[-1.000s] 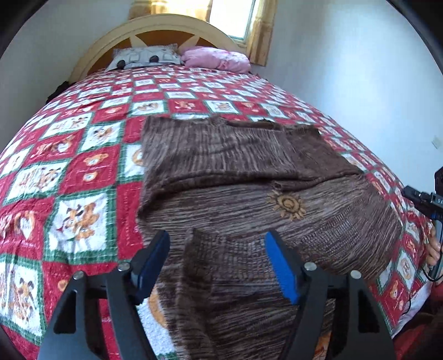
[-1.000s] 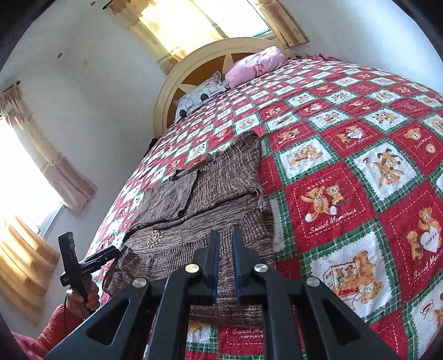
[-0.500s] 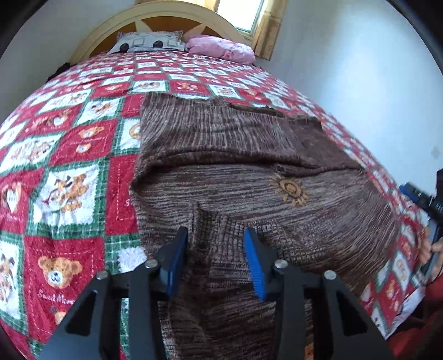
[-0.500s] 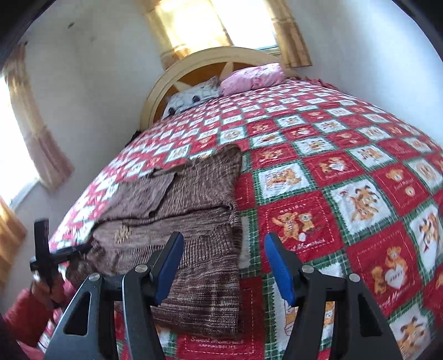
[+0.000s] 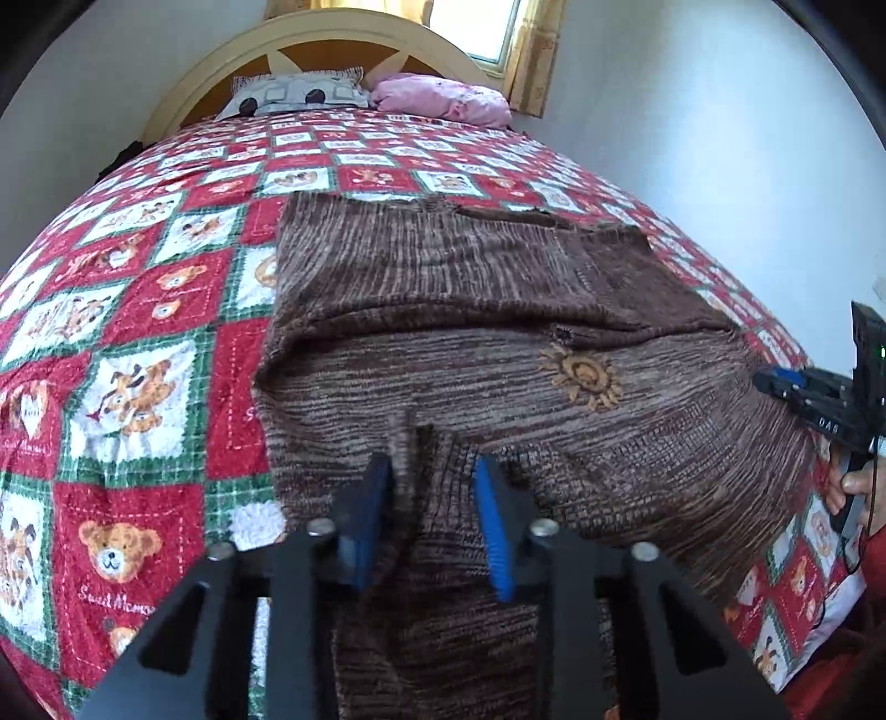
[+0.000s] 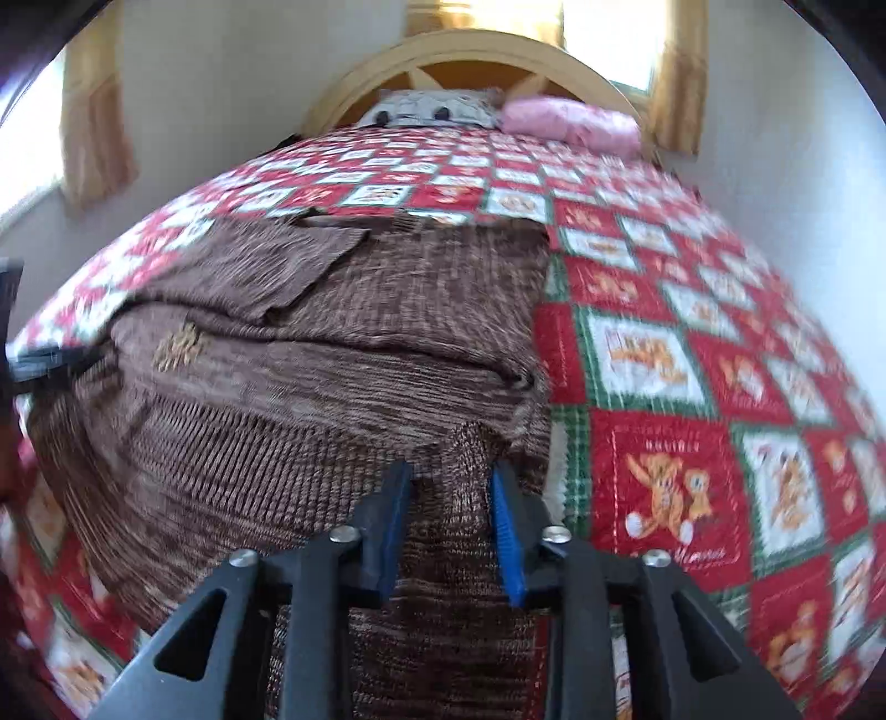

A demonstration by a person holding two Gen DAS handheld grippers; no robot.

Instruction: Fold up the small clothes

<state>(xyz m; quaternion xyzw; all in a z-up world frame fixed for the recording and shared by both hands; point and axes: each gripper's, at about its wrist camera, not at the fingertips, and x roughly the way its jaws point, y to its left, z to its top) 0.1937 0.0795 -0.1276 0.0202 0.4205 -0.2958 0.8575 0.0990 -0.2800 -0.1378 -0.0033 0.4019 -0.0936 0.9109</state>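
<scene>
A brown knit sweater with an orange sun emblem lies on the bed, its sleeves folded over the body. My left gripper is low over the sweater's near part, its jaws partly closed around a raised pleat of knit. My right gripper is at the sweater too, near its right edge, jaws partly closed around a bunched fold of knit. The right gripper also shows at the right edge of the left wrist view, held by a hand.
The bed has a red, green and white teddy-bear quilt. A grey patterned pillow and a pink pillow lie by the cream headboard. White walls and curtained windows surround the bed.
Both grippers dropped down onto the sweater. The left narrowed from wide open. The right opened from shut, then narrowed around a fold and swung toward the sweater's near right edge.
</scene>
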